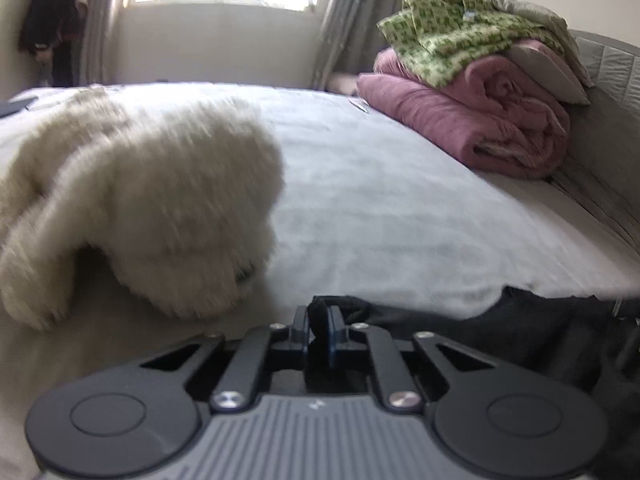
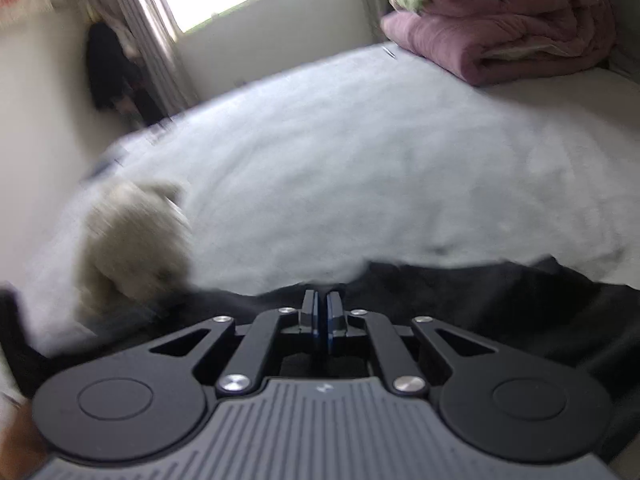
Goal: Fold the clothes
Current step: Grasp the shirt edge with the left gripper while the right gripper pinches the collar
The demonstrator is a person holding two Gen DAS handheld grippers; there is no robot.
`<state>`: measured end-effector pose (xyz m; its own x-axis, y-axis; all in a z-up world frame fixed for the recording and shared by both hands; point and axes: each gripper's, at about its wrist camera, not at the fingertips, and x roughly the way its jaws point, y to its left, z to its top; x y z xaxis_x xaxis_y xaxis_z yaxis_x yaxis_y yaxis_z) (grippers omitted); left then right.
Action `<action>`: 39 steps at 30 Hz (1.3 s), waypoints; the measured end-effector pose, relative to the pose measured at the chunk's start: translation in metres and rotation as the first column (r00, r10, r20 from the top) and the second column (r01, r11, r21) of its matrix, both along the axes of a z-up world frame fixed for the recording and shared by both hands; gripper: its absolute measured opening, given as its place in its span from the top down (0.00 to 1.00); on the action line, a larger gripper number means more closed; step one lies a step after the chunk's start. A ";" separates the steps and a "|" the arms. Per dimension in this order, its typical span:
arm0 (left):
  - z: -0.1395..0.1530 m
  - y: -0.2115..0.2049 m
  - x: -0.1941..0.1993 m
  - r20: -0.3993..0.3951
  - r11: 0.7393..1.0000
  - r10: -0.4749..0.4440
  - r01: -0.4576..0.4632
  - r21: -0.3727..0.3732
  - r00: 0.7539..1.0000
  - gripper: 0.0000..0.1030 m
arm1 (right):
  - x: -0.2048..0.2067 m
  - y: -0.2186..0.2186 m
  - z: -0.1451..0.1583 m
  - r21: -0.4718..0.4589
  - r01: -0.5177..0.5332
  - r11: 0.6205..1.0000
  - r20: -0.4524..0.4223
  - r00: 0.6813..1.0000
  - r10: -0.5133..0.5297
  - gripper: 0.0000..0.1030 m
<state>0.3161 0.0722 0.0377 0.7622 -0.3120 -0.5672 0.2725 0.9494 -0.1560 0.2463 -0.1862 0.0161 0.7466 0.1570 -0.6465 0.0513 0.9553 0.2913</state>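
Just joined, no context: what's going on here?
A person is folding clothes on a bed with two handheld grippers. The left gripper is shut on a black garment at the bed's near edge. The right gripper is shut over the same garment; a grip is unclear. A fluffy white garment lies to the left.

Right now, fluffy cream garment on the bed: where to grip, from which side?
Judgement: take the cream fleece garment at its rounded near end, coming in low from the bed's near edge. That end bulges up with a shadowed hollow beneath, so a finger could slide under. The left gripper already pinches the black garment.
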 end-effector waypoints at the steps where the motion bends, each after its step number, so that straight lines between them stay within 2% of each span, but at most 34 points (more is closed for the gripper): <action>1: 0.001 0.000 0.000 0.002 1.000 -0.011 0.011 0.015 1.000 0.92 | -0.001 -0.001 -0.007 0.008 -0.006 1.000 -0.010 1.000 0.006 0.89; 3: 0.001 -0.001 0.001 0.008 0.999 -0.019 0.019 0.030 1.000 0.92 | -0.005 -0.004 -0.020 0.028 -0.018 0.999 -0.026 0.999 0.019 0.86; 5: 0.000 -0.002 0.001 0.015 0.999 -0.024 0.024 0.041 1.000 0.92 | -0.018 -0.005 -0.025 0.053 -0.035 0.998 -0.017 0.999 0.036 0.79; 6: -0.001 -0.002 0.001 0.018 0.999 -0.027 0.026 0.047 0.999 0.92 | -0.025 -0.005 -0.027 0.065 -0.044 0.997 -0.010 0.999 0.045 0.65; 7: -0.001 -0.002 0.001 0.021 0.998 -0.029 0.028 0.053 0.999 0.92 | -0.032 -0.005 -0.028 0.076 -0.055 0.996 -0.004 0.998 0.055 0.55; 9: -0.002 -0.003 0.001 0.027 0.997 -0.035 0.033 0.065 0.999 0.92 | -0.045 -0.004 -0.029 0.093 -0.073 0.993 0.002 0.997 0.073 0.55; 11: -0.003 -0.004 0.001 0.033 0.996 -0.040 0.038 0.076 0.999 0.91 | -0.049 0.002 -0.031 0.065 -0.091 0.994 -0.004 0.996 0.091 0.55; 12: -0.004 -0.004 0.001 0.034 0.996 -0.040 0.038 0.076 0.999 0.91 | -0.049 0.006 -0.033 0.042 -0.100 0.994 -0.010 0.995 0.101 0.57; 15: -0.007 -0.002 0.001 0.033 0.997 -0.037 0.035 0.070 0.999 0.91 | -0.049 0.016 -0.037 -0.027 -0.128 0.991 -0.029 0.991 0.128 0.93; 18: -0.010 -0.001 0.001 0.031 0.997 -0.035 0.032 0.064 0.999 0.91 | -0.052 0.022 -0.039 -0.071 -0.144 0.987 -0.030 0.989 0.142 0.99; 21: -0.013 0.000 0.001 0.030 0.998 -0.032 0.030 0.057 0.999 0.91 | -0.057 0.016 -0.038 -0.060 -0.112 0.992 -0.003 0.994 0.112 0.99; 24: -0.016 0.002 0.000 0.029 0.998 -0.029 0.027 0.051 0.999 0.91 | -0.066 0.001 -0.031 0.089 -0.098 0.991 0.021 0.995 0.097 0.82; 26: -0.018 0.003 0.000 0.028 0.999 -0.027 0.026 0.047 0.999 0.91 | -0.069 -0.004 -0.029 0.177 -0.117 0.977 0.011 0.993 0.117 0.58; 27: -0.018 0.003 0.000 0.028 0.999 -0.026 0.025 0.045 0.999 0.90 | -0.070 -0.002 -0.028 0.186 -0.135 0.973 0.008 0.991 0.136 0.47; 29: -0.019 0.003 0.000 0.026 0.999 -0.025 0.024 0.042 0.999 0.90 | -0.069 0.003 -0.029 0.182 -0.173 0.968 -0.009 0.984 0.177 0.46; 30: -0.019 0.003 0.001 0.023 0.999 -0.022 0.021 0.040 0.999 0.89 | -0.066 0.010 -0.032 0.141 -0.195 0.971 -0.042 0.978 0.202 0.46; 31: -0.020 0.003 0.001 0.023 0.999 -0.021 0.020 0.040 1.000 0.89 | -0.064 0.016 -0.035 0.106 -0.215 0.971 -0.063 0.973 0.222 0.58; 32: -0.020 0.003 0.000 0.024 0.999 -0.020 0.019 0.040 1.000 0.89 | -0.063 0.021 -0.036 0.077 -0.231 0.970 -0.069 0.969 0.236 0.74; 33: -0.020 0.003 0.000 0.025 0.999 -0.019 0.018 0.040 1.000 0.89 | -0.061 0.025 -0.037 0.062 -0.243 0.968 -0.078 0.966 0.247 0.95; 37: -0.020 0.002 -0.001 0.027 0.999 -0.015 0.014 0.040 1.000 0.88 | -0.061 0.012 -0.019 0.097 -0.235 0.967 -0.030 0.971 0.239 0.97; 39: -0.020 0.003 -0.002 0.030 0.999 -0.014 0.013 0.039 0.999 0.85 | -0.053 0.001 -0.020 0.114 -0.206 0.972 -0.058 0.975 0.214 0.97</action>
<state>0.3140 0.0747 0.0176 0.7752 -0.3004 -0.5558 0.2892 0.9509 -0.1106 0.1935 -0.1855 -0.0043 0.6430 0.3766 -0.6668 -0.1235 0.9103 0.3950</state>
